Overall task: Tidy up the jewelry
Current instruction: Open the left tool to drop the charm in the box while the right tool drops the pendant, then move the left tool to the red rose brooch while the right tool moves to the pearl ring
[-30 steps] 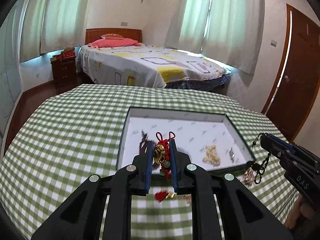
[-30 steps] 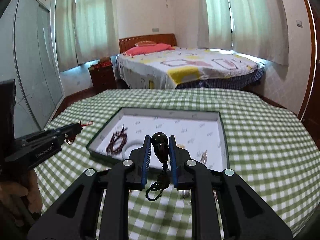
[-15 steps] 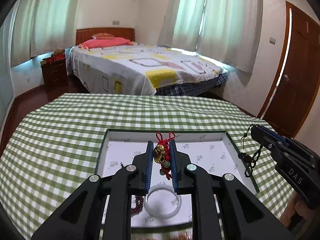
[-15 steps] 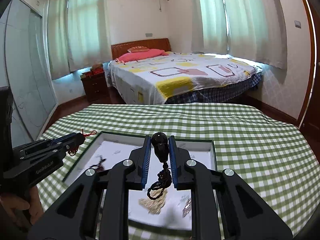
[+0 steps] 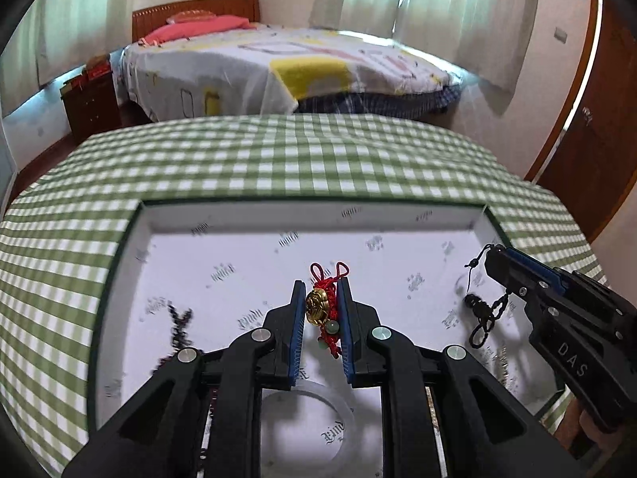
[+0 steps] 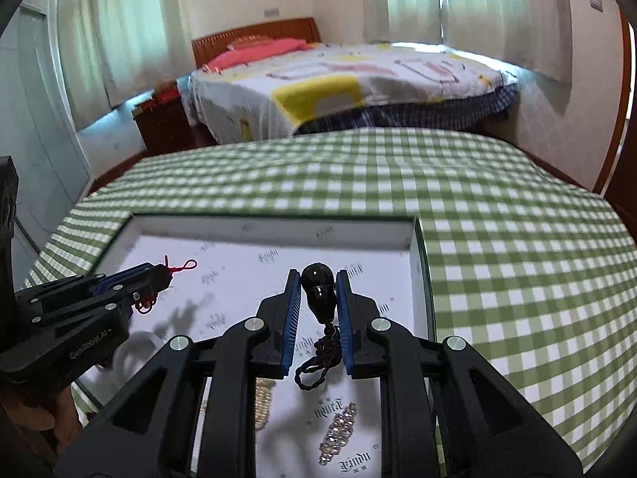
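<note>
A table under a green checked cloth [image 5: 278,159] fills the ground ahead of both claws; on it lies a shallow white-lined tray [image 5: 302,215], its far wall well beyond the fingertips and its floor directly beneath them; a pale bangle [image 5: 306,418] lies on that floor just behind and below the left gripper [image 5: 321,310], a dark beaded strand [image 5: 177,326] off to its left; a pearl cluster [image 6: 262,402] and a rhinestone clip [image 6: 338,430] lie below and behind the right gripper [image 6: 317,304]; the left gripper is clamped narrowly on a gold charm with red knotted cord [image 5: 318,306], the cord's loops poking out past the tips; the right gripper is pinched on a dark bead pendant [image 6: 317,294], its cord loop dangling beneath the jaws; each claw shows at the side of the other's view, both over the tray; the step in hand appears to be delivery, both pieces carried above the tray and not yet set down; the next move likely calls for lowering each claw over a bare patch of lining, clear of the bangle and clip, then parting the jaws so the cords do not snag
</note>
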A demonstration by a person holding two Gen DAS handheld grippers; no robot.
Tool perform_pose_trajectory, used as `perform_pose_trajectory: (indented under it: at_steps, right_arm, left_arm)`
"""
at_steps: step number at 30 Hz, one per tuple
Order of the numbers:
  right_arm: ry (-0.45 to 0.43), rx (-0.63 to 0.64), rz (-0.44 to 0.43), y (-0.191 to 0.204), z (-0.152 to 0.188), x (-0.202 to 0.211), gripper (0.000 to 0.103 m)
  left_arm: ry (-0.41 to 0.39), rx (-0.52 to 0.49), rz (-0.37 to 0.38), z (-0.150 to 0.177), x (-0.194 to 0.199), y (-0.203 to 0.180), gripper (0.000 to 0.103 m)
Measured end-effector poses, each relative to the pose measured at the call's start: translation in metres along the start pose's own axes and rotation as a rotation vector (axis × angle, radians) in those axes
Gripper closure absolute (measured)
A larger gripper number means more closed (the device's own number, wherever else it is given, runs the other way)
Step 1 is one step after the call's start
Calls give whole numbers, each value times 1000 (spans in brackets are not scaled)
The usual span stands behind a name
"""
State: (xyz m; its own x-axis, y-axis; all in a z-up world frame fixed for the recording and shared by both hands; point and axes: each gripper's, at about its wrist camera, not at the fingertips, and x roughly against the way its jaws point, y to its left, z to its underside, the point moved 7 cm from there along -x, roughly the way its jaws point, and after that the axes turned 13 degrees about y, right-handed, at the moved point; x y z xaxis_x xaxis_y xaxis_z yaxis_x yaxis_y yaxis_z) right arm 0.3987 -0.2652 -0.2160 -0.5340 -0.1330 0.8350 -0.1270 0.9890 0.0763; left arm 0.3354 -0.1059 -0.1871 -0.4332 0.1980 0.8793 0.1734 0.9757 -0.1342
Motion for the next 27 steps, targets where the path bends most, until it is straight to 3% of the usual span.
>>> perform_pose_trajectory:
  at_steps: [13,15,17,19,23,27]
  right_arm:
    - [91,-12,-8,-6,13,-26,84]
    - [89,-14,-10,-6,13,-26,83]
    - [87,-12,-14,-6,13,-25,82]
    - [74,-13,-12,-6,12,-22,71]
    - [34,-11,-6,-5,10,-7,71]
    - [-18,-1,-4,1,7,15,71]
  left_arm:
    - [80,-13,-25,11,-20,-11,84]
    - [91,-9,-21,10,-21,-12,79]
    - [85,-11,-17,9,-19,-13,63]
    - [76,-13,-14,8,-17,-13,56]
    - [50,1,12,8,-10,-12,54]
    - [-38,3,26,7,14,-10,54]
